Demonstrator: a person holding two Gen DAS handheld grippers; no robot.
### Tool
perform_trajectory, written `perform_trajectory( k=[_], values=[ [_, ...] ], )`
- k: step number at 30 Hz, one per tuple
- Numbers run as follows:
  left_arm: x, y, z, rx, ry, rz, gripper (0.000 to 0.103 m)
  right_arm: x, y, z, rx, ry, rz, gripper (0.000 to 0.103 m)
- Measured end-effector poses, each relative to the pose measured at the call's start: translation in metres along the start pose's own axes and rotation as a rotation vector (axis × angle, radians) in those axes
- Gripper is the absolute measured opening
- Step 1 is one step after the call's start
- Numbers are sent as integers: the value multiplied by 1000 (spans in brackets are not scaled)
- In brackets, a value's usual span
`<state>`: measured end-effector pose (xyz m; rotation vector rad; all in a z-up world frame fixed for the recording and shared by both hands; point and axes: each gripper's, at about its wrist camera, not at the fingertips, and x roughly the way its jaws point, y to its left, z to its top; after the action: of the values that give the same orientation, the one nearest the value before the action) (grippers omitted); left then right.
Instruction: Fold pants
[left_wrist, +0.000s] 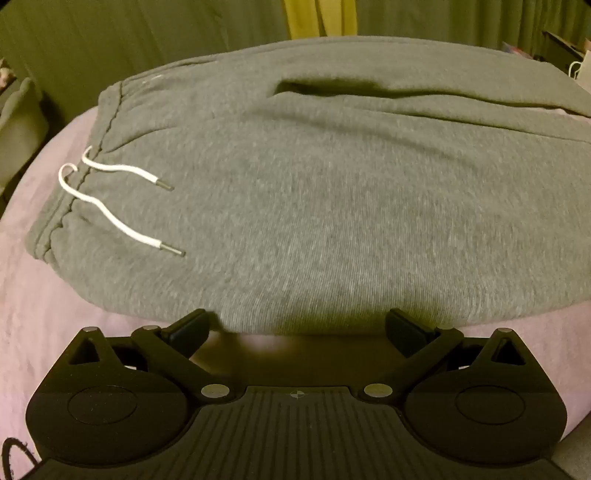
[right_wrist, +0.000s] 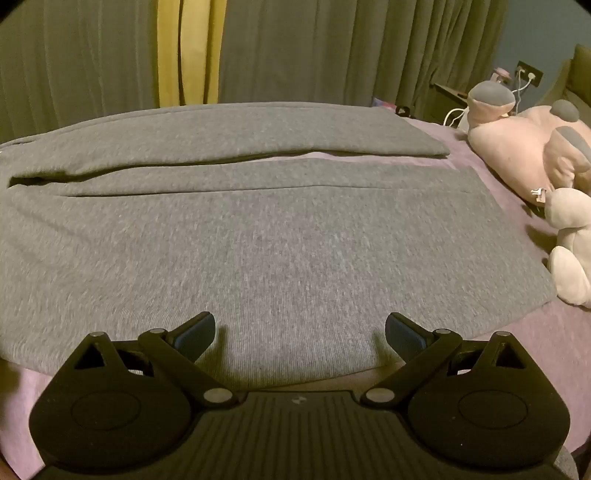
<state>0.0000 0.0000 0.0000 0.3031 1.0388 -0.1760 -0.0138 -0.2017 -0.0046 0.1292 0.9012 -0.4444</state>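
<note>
Grey sweatpants (left_wrist: 314, 206) lie spread flat on a pink bed cover (left_wrist: 44, 295). In the left wrist view the waistband (left_wrist: 74, 206) is at the left, with two white drawstrings (left_wrist: 110, 218) lying on the cloth. My left gripper (left_wrist: 297, 328) is open and empty at the near edge of the pants. In the right wrist view the two legs (right_wrist: 277, 240) run to the right, side by side with a narrow gap between them. My right gripper (right_wrist: 299, 332) is open and empty, low over the near leg's edge.
A pink plush toy (right_wrist: 524, 151) and a white plush toy (right_wrist: 572, 243) lie on the bed at the right, next to the leg ends. Green curtains (right_wrist: 332, 51) with a yellow strip (right_wrist: 188, 51) hang behind the bed. A bedside table (right_wrist: 447, 96) with cables stands at the far right.
</note>
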Motion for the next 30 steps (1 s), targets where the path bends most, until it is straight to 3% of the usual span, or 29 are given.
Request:
perform_trajectory(
  k=[30],
  values=[
    [1, 0, -4, 3, 9, -3, 103, 1, 0, -1, 0, 2, -3, 99]
  ],
)
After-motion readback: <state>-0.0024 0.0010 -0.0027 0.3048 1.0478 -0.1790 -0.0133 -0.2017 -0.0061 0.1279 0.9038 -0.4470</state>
